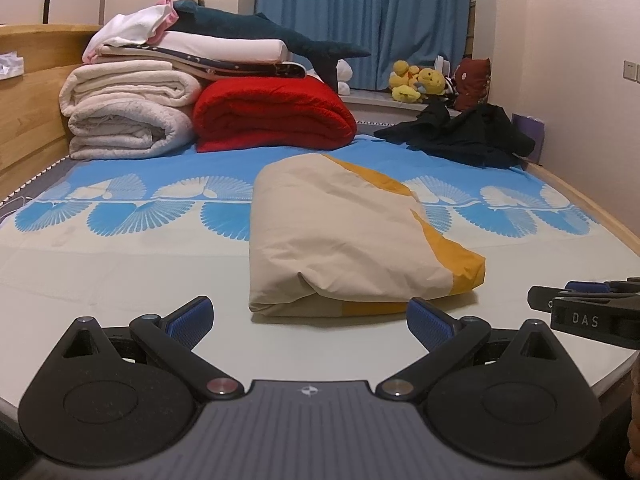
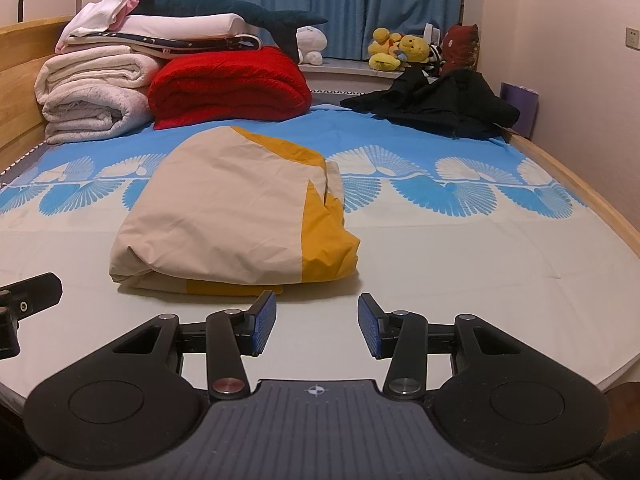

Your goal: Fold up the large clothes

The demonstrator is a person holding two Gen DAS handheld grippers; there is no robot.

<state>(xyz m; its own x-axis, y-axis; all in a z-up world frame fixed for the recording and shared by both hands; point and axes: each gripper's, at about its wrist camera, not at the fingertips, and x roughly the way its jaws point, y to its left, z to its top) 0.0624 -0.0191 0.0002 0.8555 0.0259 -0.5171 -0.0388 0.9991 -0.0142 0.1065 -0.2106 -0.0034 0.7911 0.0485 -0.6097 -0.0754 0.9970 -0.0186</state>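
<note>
Lay folded on the bed, centre: beige-yellow garment. Hovered just short of it, empty, jaws apart: left gripper, right gripper. Probably between folds; next, grasping the near edge.

Folded beige-and-yellow garment on bed
</note>
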